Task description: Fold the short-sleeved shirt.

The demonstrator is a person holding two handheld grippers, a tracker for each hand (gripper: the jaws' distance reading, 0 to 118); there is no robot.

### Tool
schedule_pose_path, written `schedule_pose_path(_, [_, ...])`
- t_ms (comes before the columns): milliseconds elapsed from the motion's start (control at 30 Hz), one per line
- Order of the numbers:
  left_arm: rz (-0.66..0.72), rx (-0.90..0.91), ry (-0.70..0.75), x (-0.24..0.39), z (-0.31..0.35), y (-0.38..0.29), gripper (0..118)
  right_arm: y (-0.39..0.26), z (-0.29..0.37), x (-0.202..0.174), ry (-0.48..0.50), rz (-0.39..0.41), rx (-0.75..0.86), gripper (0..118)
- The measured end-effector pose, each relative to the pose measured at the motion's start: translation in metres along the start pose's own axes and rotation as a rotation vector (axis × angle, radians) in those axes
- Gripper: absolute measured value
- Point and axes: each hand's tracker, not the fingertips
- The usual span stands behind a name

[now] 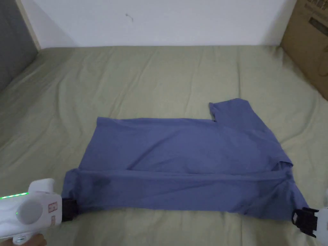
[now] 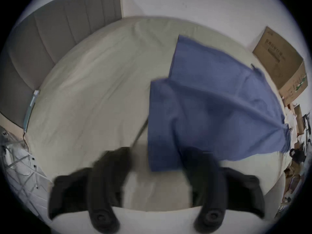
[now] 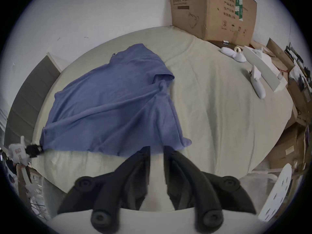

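A blue short-sleeved shirt (image 1: pixel 179 153) lies spread on the green bed sheet (image 1: pixel 160 73), its near long edge folded over onto the body and one sleeve (image 1: pixel 233 110) pointing away at the right. My left gripper (image 1: pixel 69 209) sits at the shirt's near left corner. In the left gripper view this gripper (image 2: pixel 157 153) is open wide, with the shirt (image 2: pixel 211 111) corner lying between the jaws and over the right one. My right gripper (image 1: pixel 299 221) is at the near right corner. Seen from its own camera, the right gripper (image 3: pixel 156 149) is open, with bare sheet between the jaws and the shirt (image 3: pixel 109 102) hem just beyond the tips.
A large cardboard box (image 1: pixel 307 41) stands at the bed's far right corner against the white wall. A grey headboard (image 1: pixel 12 41) runs along the left. Several white objects (image 3: pixel 256 82) lie on the sheet to the right, with clutter and boxes past the bed's edge.
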Motion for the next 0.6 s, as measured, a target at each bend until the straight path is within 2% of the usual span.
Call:
schedule_pose_path(33, [-0.010, 0.081, -0.022, -0.003, 0.007, -0.004, 57, 0.000, 0.002, 0.004, 0.002, -0.008, 0.002, 26])
schedule_pose_path(67, [-0.017, 0.075, -0.009, 0.000, 0.012, -0.003, 49, 0.000, 0.003, 0.006, -0.003, -0.018, 0.007, 39])
schedule_pose_path(100, [-0.033, 0.093, 0.024, -0.001, 0.016, -0.002, 26, -0.001, 0.005, 0.006, -0.012, -0.026, 0.012, 55])
schedule_pose_path(133, [-0.013, 0.102, -0.025, -0.003, 0.020, -0.002, 3, -0.001, 0.005, 0.008, -0.015, -0.026, 0.016, 73])
schedule_pose_path(167, [-0.010, 0.083, -0.030, -0.003, 0.021, -0.001, 3, -0.001, 0.004, 0.010, -0.017, -0.025, 0.024, 86])
schedule_pose_path(233, [-0.083, 0.093, -0.014, 0.008, 0.032, -0.003, 3, 0.002, 0.000, 0.008, -0.033, -0.024, 0.032, 88])
schedule_pose_path(333, [-0.118, 0.091, -0.006, 0.017, 0.038, -0.005, 3, 0.009, -0.015, 0.012, -0.041, -0.017, 0.043, 88])
schedule_pose_path(367, [-0.120, 0.094, -0.004, 0.019, 0.039, -0.005, 3, 0.010, -0.022, 0.009, -0.041, -0.027, 0.029, 87])
schedule_pose_path(400, [-0.114, 0.094, -0.004, 0.019, 0.039, -0.005, 3, 0.010, -0.032, 0.010, -0.035, -0.034, 0.018, 78])
schedule_pose_path(433, [-0.107, 0.094, -0.005, 0.018, 0.039, -0.005, 3, 0.009, -0.042, 0.011, -0.029, -0.034, -0.015, 50])
schedule_pose_path(467, [-0.097, 0.096, -0.007, 0.018, 0.040, -0.003, 3, 0.007, -0.055, 0.010, -0.058, -0.020, -0.069, 13])
schedule_pose_path(533, [-0.081, 0.097, -0.020, 0.016, 0.042, -0.003, 3, 0.002, -0.066, 0.011, -0.018, -0.078, -0.108, 12])
schedule_pose_path(567, [-0.081, 0.098, -0.021, 0.017, 0.046, -0.004, 3, 0.005, -0.054, 0.009, -0.046, -0.066, -0.061, 12])
schedule_pose_path(600, [-0.085, 0.105, -0.021, 0.016, 0.050, -0.002, 3, 0.008, -0.044, 0.008, -0.045, -0.090, -0.034, 12])
